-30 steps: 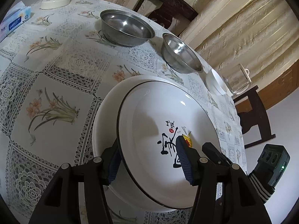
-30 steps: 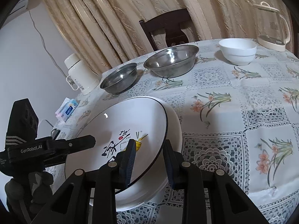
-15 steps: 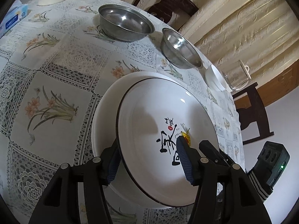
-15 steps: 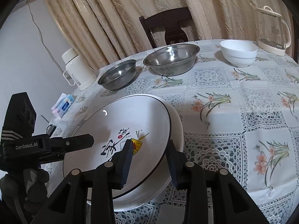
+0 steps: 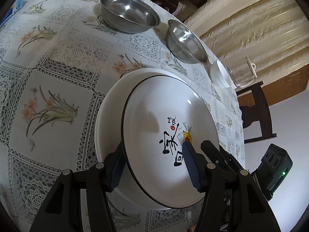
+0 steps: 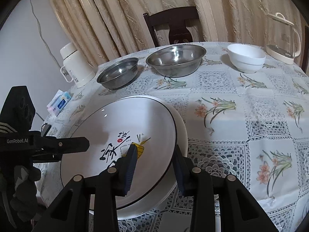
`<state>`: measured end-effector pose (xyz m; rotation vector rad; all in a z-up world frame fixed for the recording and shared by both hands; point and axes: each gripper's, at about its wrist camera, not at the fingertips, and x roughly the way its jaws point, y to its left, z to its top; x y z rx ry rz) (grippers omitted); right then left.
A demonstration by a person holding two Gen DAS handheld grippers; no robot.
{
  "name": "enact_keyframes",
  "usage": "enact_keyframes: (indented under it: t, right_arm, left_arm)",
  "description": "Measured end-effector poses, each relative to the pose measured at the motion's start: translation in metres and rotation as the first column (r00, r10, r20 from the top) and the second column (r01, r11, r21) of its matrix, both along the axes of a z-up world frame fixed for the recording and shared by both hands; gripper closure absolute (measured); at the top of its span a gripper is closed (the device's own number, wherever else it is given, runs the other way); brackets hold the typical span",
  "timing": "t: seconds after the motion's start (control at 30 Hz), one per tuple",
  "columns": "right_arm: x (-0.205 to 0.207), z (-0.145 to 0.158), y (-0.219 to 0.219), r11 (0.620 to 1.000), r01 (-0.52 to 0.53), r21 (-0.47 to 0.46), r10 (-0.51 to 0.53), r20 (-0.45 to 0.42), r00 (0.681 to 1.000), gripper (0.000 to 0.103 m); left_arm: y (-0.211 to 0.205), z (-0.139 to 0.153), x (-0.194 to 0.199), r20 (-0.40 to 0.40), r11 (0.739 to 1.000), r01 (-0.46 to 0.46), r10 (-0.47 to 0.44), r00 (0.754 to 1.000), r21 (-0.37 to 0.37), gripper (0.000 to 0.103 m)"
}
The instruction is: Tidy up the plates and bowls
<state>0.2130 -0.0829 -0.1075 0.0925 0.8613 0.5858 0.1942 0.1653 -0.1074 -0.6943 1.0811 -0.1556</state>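
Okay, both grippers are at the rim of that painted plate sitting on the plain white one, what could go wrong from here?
1. The painted plate lies tilted and off-centre on the plain white plate; with the right gripper loosened, it might slide or clatter.
2. The stack overhangs the table edge nearest the person, so a nudge could tip it off.
3. The left gripper straddles the rim; pulling away carelessly may drag the plate.

Opposed close downward views, shared plate (image 5: 166,116)

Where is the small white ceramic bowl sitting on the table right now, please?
In the right wrist view, the white ceramic bowl stands at the table's far right, between the larger steel bowl on its left and the glass kettle on its right.
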Motion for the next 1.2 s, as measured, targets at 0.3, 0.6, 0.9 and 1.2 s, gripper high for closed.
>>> enact_keyframes:
  t: [0.3, 0.6, 0.9, 1.2]
  right_arm:
    - [-0.002, 0.002, 0.001, 1.000, 0.011, -0.018, -0.010, 0.025, 1.000, 0.065]
    - [-0.006, 0.004, 0.000, 1.000, 0.023, -0.009, -0.022, 0.039, 0.999, 0.065]
    - [-0.012, 0.016, -0.010, 0.997, 0.072, -0.007, -0.070, 0.129, 0.989, 0.057]
    - [-0.008, 0.009, -0.021, 0.994, 0.100, 0.033, -0.102, 0.081, 0.991, 0.057]
  left_arm:
    - [-0.024, 0.009, -0.001, 0.032, 0.964, 0.113, -0.124, 0.992, 0.239, 0.044]
    - [-0.045, 0.008, -0.005, 0.029, 0.868, 0.206, -0.245, 0.969, 0.453, 0.044]
    - [-0.045, 0.024, -0.008, 0.057, 0.838, 0.192, -0.256, 0.965, 0.512, 0.033]
    - [-0.014, 0.025, -0.012, 0.155, 0.937, 0.045, -0.104, 0.982, 0.346, 0.030]
